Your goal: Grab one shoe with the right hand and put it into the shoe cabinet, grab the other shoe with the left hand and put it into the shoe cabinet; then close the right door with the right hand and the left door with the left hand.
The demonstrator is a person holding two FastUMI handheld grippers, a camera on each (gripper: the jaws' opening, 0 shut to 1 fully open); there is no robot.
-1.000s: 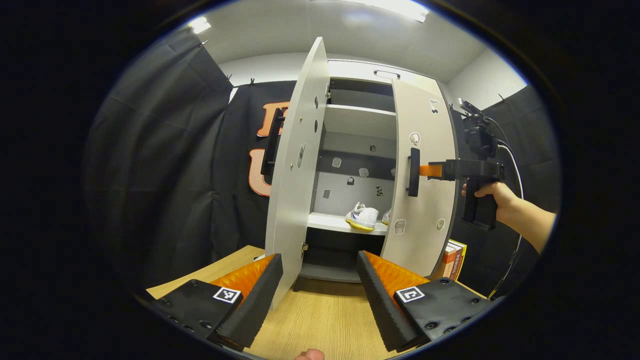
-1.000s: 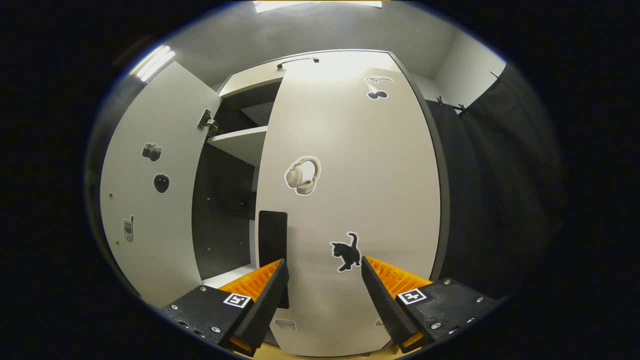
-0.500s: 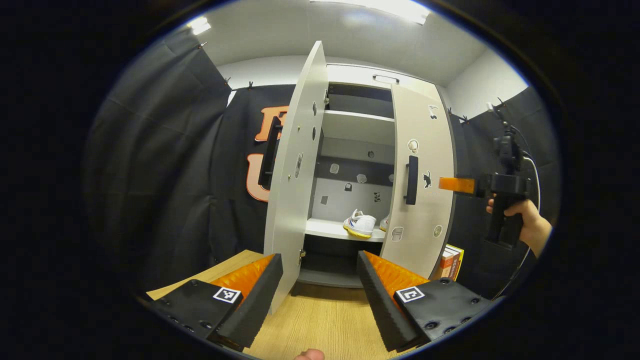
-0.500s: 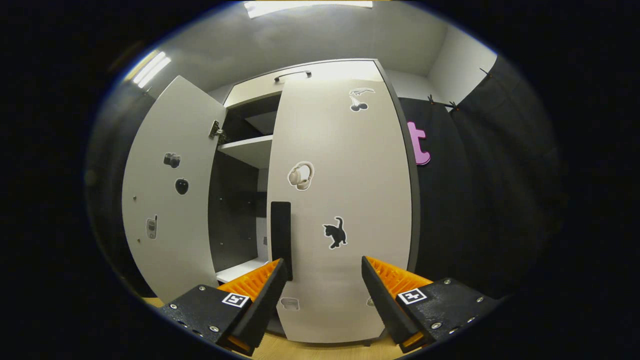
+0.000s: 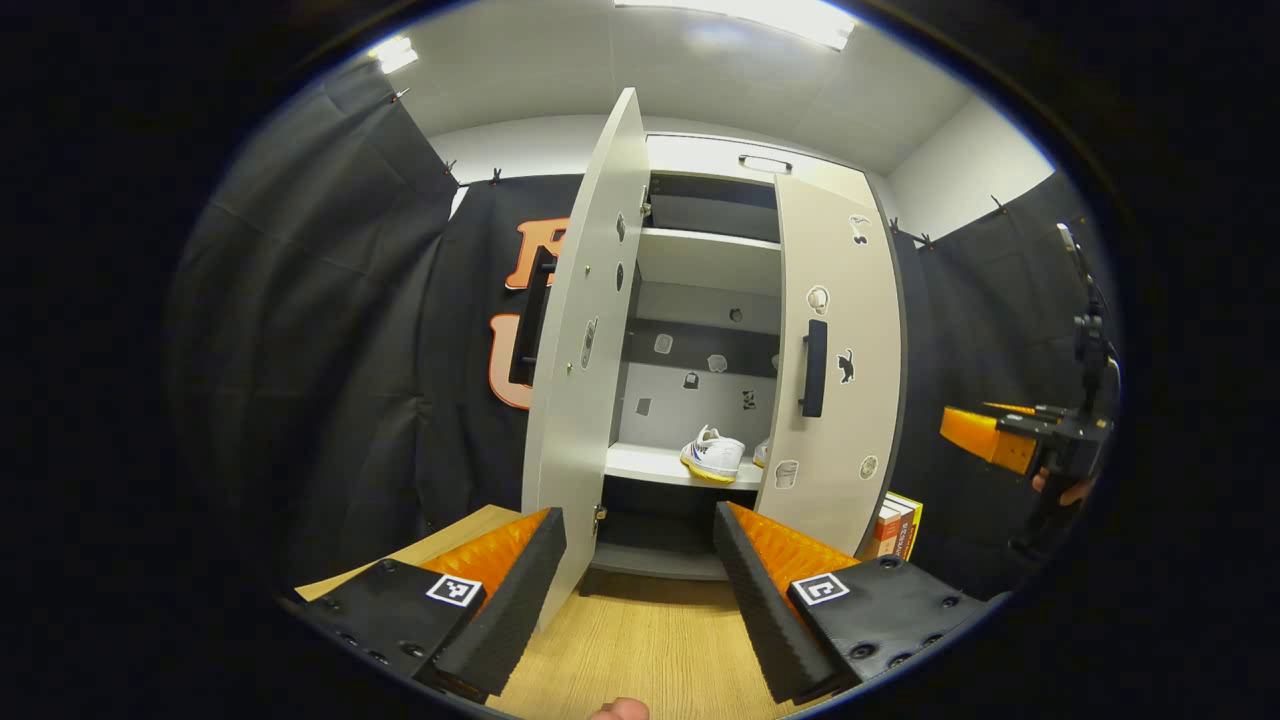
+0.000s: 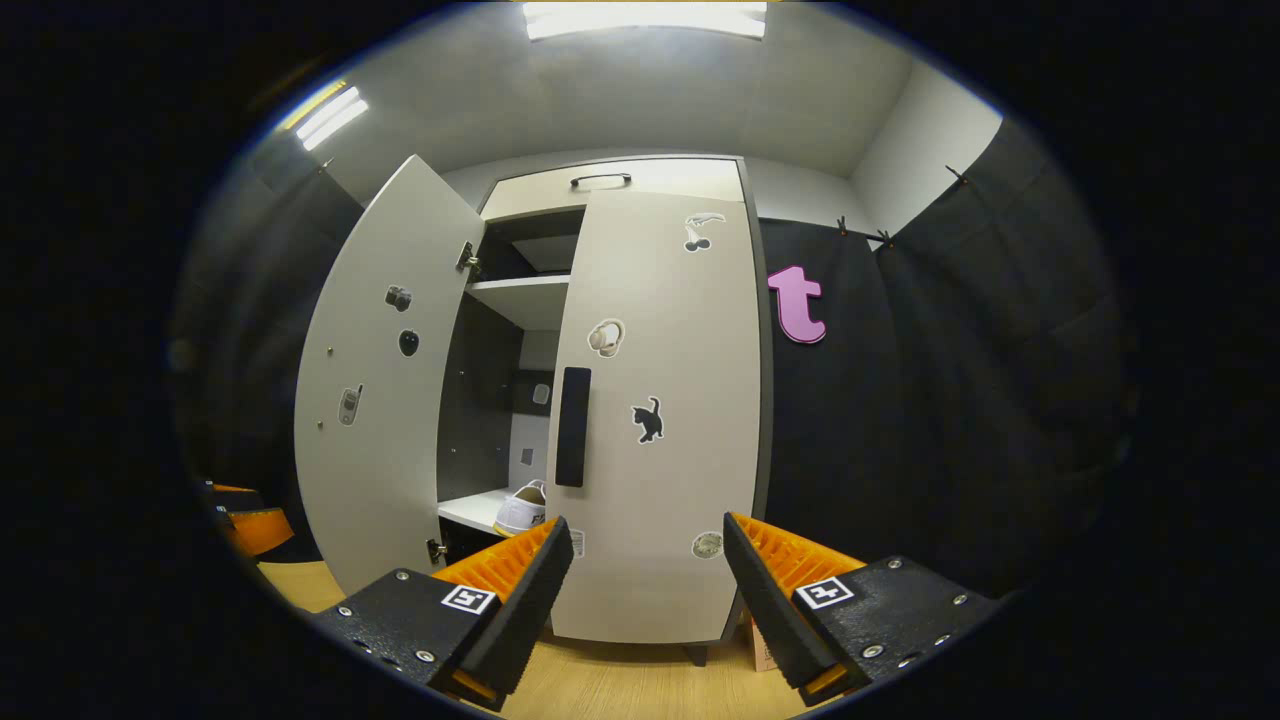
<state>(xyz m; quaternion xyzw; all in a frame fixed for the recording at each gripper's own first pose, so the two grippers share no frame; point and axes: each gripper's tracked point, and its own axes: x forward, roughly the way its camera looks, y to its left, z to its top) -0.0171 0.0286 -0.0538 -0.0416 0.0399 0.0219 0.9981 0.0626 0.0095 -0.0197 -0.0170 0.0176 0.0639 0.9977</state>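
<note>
Right tongs have backed off the right door, now nearly shut. Both tongs spread, empty. Shoes sit on the cabinet shelf; left door next.

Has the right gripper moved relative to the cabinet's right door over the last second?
Yes. In the left gripper view the right gripper has pulled back from the right door, away from its handle, toward the right edge and lower.
</note>
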